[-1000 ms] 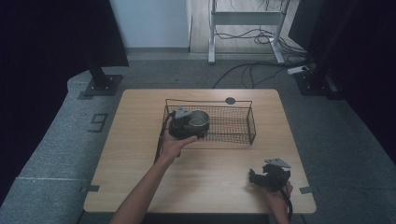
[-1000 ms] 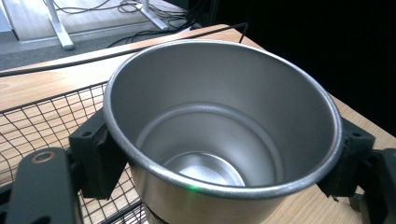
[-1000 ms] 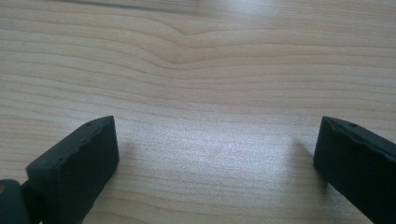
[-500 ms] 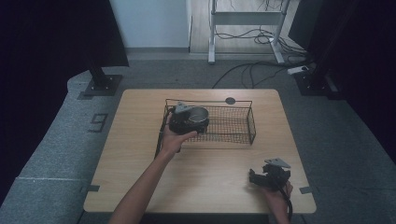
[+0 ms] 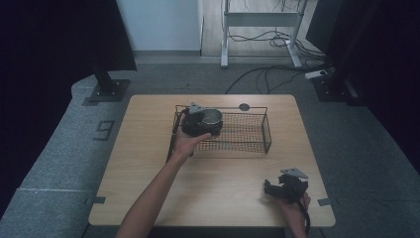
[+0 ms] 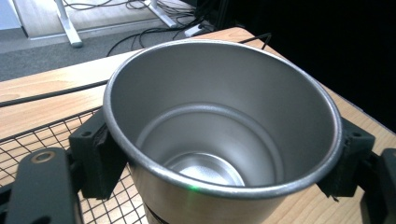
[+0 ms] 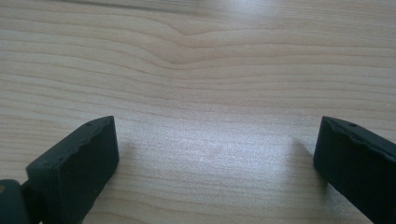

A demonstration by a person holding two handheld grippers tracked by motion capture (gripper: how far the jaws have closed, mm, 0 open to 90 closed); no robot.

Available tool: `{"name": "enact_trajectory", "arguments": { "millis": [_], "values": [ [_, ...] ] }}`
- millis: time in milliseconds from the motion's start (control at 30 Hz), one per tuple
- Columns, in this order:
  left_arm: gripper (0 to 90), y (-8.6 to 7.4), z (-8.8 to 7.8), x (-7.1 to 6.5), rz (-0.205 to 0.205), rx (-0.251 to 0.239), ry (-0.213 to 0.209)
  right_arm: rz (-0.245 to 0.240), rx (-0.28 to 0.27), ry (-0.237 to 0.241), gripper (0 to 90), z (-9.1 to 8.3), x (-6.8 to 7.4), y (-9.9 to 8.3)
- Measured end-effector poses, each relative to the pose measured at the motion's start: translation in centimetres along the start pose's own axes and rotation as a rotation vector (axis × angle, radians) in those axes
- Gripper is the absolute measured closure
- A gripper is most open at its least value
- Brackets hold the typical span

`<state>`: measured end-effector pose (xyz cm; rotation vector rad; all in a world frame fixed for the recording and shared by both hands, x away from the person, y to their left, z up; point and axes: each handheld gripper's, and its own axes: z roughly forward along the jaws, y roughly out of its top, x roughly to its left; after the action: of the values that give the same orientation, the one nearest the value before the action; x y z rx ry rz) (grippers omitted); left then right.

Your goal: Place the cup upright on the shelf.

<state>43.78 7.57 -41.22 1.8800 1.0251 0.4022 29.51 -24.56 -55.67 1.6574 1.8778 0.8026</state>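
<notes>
In the high view we see the right tool (image 5: 275, 188) nearest us, at the lower right of the frame, resting low on the worktop (image 5: 148, 198) in a hand (image 5: 293, 209) that comes in from the bottom edge. In the right gripper view the right tool (image 7: 215, 154) has its jaws spread wide, released, with bare wood grain between them and nothing held.

Further up, near the centre of the high view, our left forearm reaches from the bottom edge to the left tool (image 5: 200, 124), which sits over the left end of the basket (image 5: 247, 134). It is clenched on the cup (image 5: 210, 117), a steel one, upright with its mouth open to the top. In the left gripper view the cup (image 6: 219, 135) takes up the middle of the frame, and the black pads (image 6: 100, 154) press on its wall at the left and right, just under the rim. The inside looks empty and shiny. Wire mesh of the basket (image 6: 46, 135) shows at the lower left of that view, below the cup; we cannot tell whether the cup's base touches the mesh.

Beyond the basket, at the far edge of the worktop, lies a small dark disc (image 5: 244, 106), apart from the wire. Behind the worktop, at the top of the frame, cables (image 5: 267, 39) trail over the floor.
</notes>
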Motion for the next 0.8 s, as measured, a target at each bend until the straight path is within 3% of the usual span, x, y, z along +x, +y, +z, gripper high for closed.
{"name": "enact_trajectory", "arguments": {
  "millis": [200,433,800],
  "values": [
    [17.8,0.5,1.0,0.1,-0.008,0.015,-0.007,0.000,0.000,0.000,0.0,0.0,0.0,0.0],
    [17.8,0.7,2.4,0.6,-0.012,0.037,0.016,0.001,0.000,0.000,0.0,0.0,0.0,0.0],
    [17.8,0.2,4.1,1.5,-0.035,0.059,0.032,0.000,0.000,0.000,0.0,0.0,0.0,0.0]
  ]
}}
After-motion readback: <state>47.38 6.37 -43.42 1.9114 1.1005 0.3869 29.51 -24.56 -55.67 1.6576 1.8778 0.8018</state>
